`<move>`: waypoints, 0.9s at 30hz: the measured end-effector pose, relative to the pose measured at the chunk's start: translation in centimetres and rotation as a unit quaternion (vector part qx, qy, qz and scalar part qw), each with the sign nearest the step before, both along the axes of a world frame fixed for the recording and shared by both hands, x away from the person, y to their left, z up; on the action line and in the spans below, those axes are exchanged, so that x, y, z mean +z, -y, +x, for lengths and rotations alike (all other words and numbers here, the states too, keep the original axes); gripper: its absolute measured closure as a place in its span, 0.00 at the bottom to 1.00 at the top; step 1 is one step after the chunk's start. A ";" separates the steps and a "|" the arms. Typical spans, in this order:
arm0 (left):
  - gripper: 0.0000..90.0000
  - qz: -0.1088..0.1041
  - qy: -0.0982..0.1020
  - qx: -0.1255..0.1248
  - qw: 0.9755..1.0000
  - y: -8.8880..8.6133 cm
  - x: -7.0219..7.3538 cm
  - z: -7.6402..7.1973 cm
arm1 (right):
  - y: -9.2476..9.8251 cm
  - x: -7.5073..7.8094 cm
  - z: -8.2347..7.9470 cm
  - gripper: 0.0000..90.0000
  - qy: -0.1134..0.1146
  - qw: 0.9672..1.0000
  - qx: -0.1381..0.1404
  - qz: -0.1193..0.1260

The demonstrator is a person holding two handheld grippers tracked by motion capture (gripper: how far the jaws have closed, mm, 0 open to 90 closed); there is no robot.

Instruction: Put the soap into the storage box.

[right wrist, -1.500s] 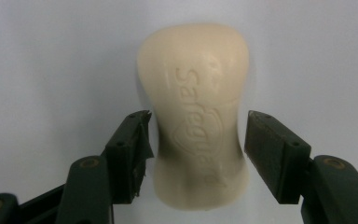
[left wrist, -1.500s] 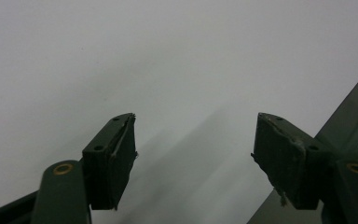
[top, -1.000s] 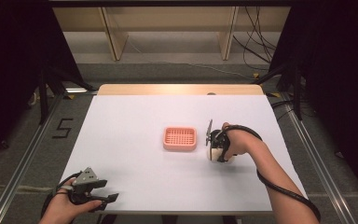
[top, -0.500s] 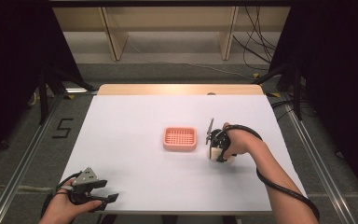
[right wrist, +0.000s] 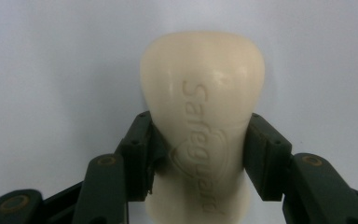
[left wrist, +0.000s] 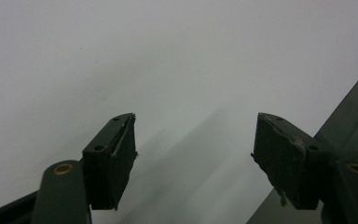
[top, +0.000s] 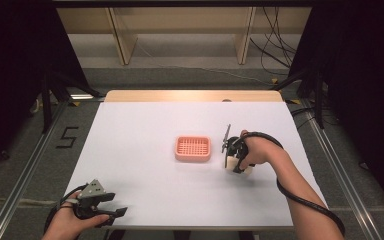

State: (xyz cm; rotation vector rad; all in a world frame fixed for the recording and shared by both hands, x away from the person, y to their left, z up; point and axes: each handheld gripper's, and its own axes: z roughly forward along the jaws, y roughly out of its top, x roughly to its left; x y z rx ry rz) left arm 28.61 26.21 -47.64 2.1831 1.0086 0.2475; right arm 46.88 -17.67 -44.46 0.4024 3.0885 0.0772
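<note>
Where the high view's lower left corner meets the table edge, the left gripper rests in a hand, its jaws spread wide with nothing between them; in the left gripper view the two pads stand well apart over bare white surface. Right of centre in the high view, the right gripper points down at the table, held by the right hand, and is clenched on a cream soap. In the right gripper view the jaws press both sides of the soap, which bears raised "Safeguard" lettering. Just left of it, at mid-frame, sits a pink tray with a grid floor, apart from the soap. At the top, beyond the table, stand wooden shelf legs.
</note>
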 end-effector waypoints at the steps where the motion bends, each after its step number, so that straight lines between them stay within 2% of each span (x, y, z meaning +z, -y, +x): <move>1: 0.32 0.000 0.000 0.000 1.000 0.0 0.0 0.0 | -0.1 0.1 -0.1 0.56 0.004 1.000 0.002 -0.001; 7: 0.32 0.000 0.001 -0.001 1.000 0.0 0.0 0.0 | -0.2 0.6 0.0 0.56 0.004 1.000 0.019 -0.002; 14: 0.32 -0.002 0.001 -0.003 1.000 0.0 0.1 0.0 | -0.6 1.1 -0.2 0.56 0.005 1.000 0.012 -0.003; 16: 0.32 -0.002 0.000 -0.003 1.000 0.0 0.0 0.0 | -0.6 1.2 -0.2 0.56 0.006 1.000 0.017 -0.002; 17: 0.32 -0.002 0.001 -0.004 1.000 0.0 0.0 0.0 | -0.7 1.3 0.0 0.56 0.007 0.999 0.033 0.000; 18: 0.32 -0.002 0.001 -0.004 1.000 0.0 0.0 0.0 | -0.7 1.3 0.0 0.56 0.007 0.999 0.033 0.000; 19: 0.32 -0.001 0.001 -0.003 1.000 0.0 0.0 0.0 | -0.9 1.4 -0.3 0.56 0.008 1.000 0.016 -0.003; 27: 0.32 0.003 0.002 0.000 1.000 0.0 0.0 0.0 | -1.1 1.5 -0.1 0.56 0.009 1.000 0.027 0.000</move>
